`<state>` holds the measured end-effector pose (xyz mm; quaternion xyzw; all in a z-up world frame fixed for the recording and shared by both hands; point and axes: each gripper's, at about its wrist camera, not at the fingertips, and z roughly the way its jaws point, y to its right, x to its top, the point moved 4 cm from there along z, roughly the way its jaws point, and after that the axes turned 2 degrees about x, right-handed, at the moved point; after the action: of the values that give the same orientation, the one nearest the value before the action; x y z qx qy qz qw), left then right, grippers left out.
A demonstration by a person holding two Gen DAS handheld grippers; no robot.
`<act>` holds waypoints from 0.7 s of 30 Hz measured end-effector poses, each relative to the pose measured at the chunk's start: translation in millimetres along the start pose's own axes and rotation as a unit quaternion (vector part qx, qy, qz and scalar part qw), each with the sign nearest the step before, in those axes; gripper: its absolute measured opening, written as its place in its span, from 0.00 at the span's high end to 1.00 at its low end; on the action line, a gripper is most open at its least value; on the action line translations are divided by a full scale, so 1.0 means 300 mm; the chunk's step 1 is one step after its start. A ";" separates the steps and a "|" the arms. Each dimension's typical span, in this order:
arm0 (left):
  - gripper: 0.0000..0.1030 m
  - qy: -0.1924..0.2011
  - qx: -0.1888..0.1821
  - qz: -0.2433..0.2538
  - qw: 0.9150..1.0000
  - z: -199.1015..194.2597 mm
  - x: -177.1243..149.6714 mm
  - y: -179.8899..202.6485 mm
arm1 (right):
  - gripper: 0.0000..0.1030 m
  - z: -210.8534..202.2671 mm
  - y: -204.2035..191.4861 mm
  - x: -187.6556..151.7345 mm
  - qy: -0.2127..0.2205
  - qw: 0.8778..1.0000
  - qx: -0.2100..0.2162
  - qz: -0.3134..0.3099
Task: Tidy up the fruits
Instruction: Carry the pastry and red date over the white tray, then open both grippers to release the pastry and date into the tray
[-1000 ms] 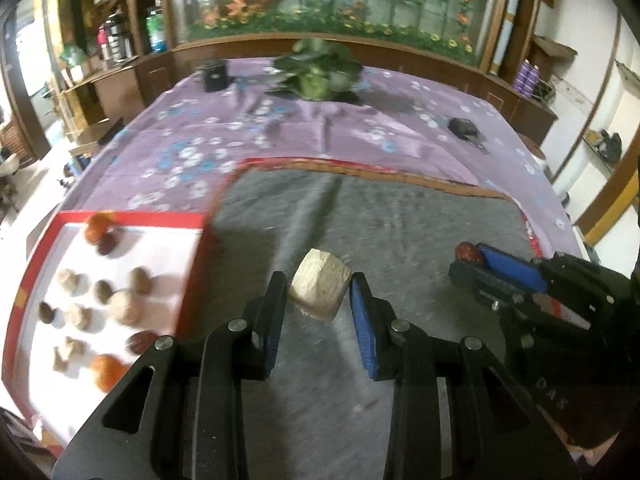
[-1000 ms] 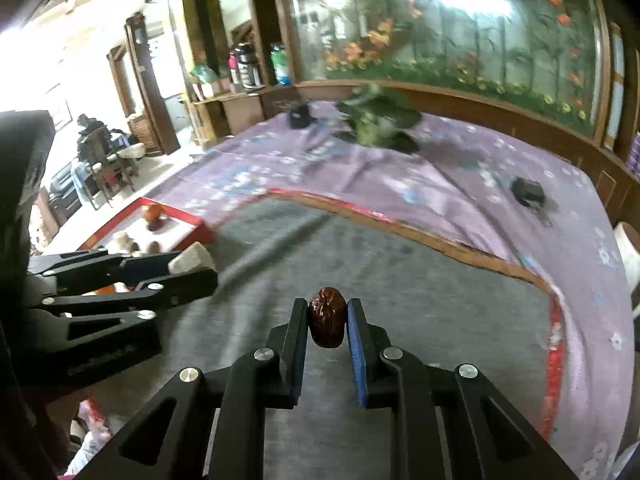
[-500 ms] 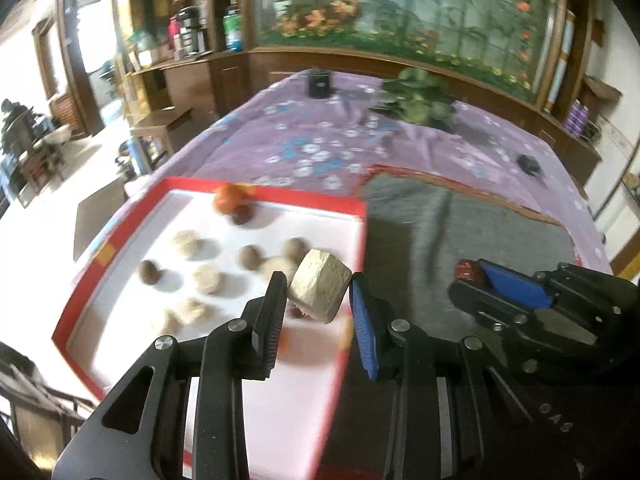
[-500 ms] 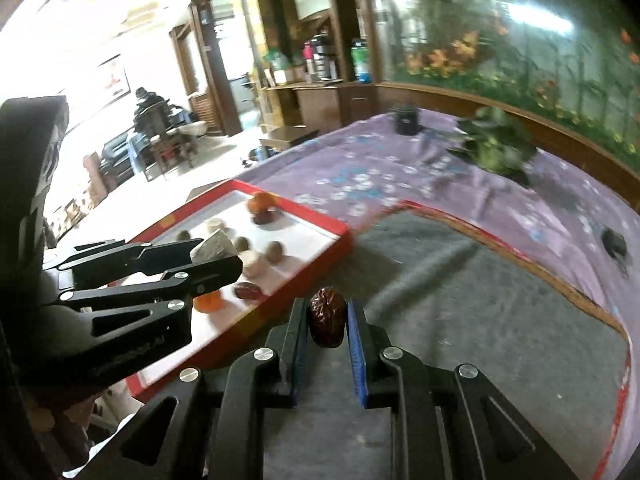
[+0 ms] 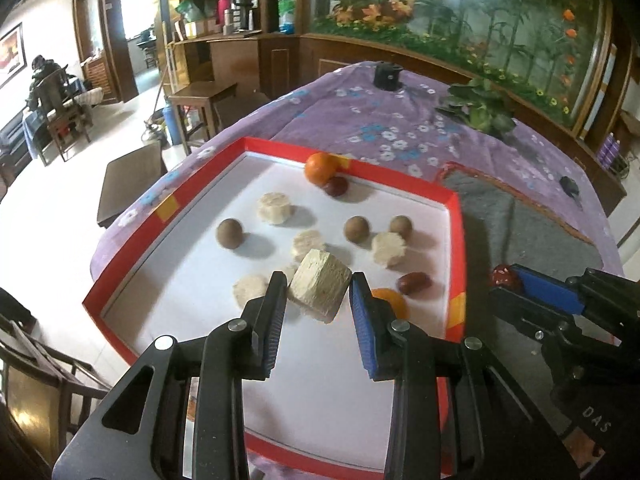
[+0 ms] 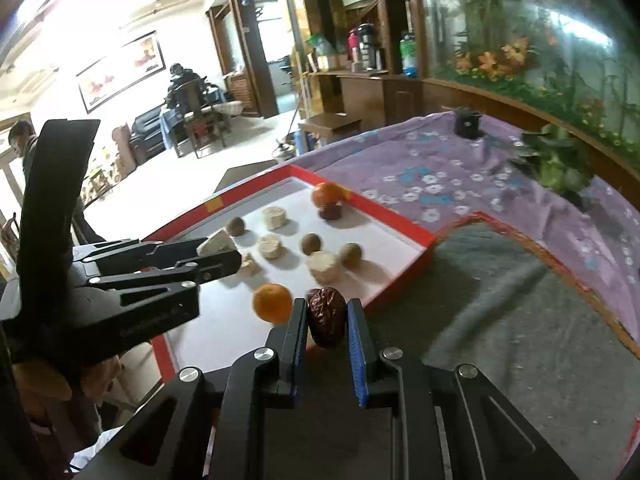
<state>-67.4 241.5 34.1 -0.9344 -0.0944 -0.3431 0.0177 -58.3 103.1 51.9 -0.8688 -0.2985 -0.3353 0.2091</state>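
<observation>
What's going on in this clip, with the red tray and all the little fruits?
A person is sorting fruit with a hand-held tool in each hand. The left tool is shut on a pale, fibrous chunk above the red tray. The right tool is shut on a wrinkled dark red date near the tray's edge, by the grey mat. The tray already holds two oranges, several pale chunks, round brown fruits and two more dates. Neither piece has been set down yet.
</observation>
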 end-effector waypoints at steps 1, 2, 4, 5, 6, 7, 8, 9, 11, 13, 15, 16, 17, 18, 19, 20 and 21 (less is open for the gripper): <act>0.69 -0.001 0.004 -0.001 1.000 0.006 -0.002 -0.009 | 0.82 0.018 -0.014 0.005 -0.004 1.000 0.007 -0.002; 0.69 -0.002 0.007 -0.002 1.000 0.011 -0.004 -0.016 | 0.82 0.047 -0.033 0.011 -0.008 1.000 0.016 -0.005; 0.69 -0.002 0.011 -0.003 1.000 0.018 -0.010 -0.024 | 0.82 0.078 -0.055 0.015 -0.015 1.000 0.025 -0.008; 0.69 -0.002 0.012 -0.003 1.000 0.022 -0.012 -0.025 | 0.82 0.091 -0.063 0.017 -0.018 0.999 0.026 -0.011; 0.69 -0.001 0.015 -0.002 1.000 0.024 -0.013 -0.026 | 0.82 0.106 -0.069 0.018 -0.020 0.999 0.024 -0.014; 0.69 0.000 0.020 0.000 1.000 0.026 -0.017 -0.027 | 0.82 0.122 -0.072 0.020 -0.023 0.999 0.016 -0.017; 0.69 0.000 0.021 0.000 1.000 0.032 -0.017 -0.026 | 0.82 0.131 -0.071 0.023 -0.025 0.999 0.010 -0.018; 0.69 0.000 0.022 0.000 1.000 0.035 -0.020 -0.027 | 0.82 0.139 -0.069 0.027 -0.026 0.999 0.004 -0.019; 0.69 -0.001 0.026 0.000 1.000 0.043 -0.024 -0.029 | 0.82 0.158 -0.068 0.043 -0.027 0.999 0.008 -0.017; 0.69 0.000 0.028 0.000 1.000 0.047 -0.026 -0.029 | 0.82 0.176 -0.075 0.059 -0.028 0.999 0.010 -0.021; 0.69 0.001 0.029 -0.002 1.000 0.051 -0.028 -0.030 | 0.82 0.198 -0.078 0.069 -0.032 0.999 0.007 -0.026; 0.69 -0.001 0.034 -0.003 0.999 0.056 -0.030 -0.033 | 0.82 0.214 -0.076 0.070 -0.035 0.999 0.006 -0.025; 0.69 -0.001 0.036 -0.004 0.999 0.060 -0.030 -0.035 | 0.82 0.228 -0.075 0.070 -0.037 0.999 0.006 -0.024; 0.69 -0.002 0.038 -0.006 0.999 0.065 -0.030 -0.039 | 0.82 0.245 -0.071 0.069 -0.041 0.999 0.008 -0.020; 0.69 -0.003 0.039 -0.007 0.999 0.069 -0.031 -0.043 | 0.82 0.254 -0.069 0.065 -0.044 0.999 0.009 -0.016; 0.69 -0.004 0.040 -0.009 0.999 0.073 -0.031 -0.047 | 0.82 0.261 -0.067 0.064 -0.043 0.999 0.013 -0.012; 0.69 -0.006 0.043 -0.011 0.999 0.077 -0.033 -0.050 | 0.82 0.264 -0.067 0.065 -0.041 0.999 0.016 -0.010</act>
<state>-62.9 256.9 9.7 -0.9337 -0.1190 -0.3335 0.0537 -23.6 169.8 14.6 -0.8755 -0.3208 -0.2962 0.2071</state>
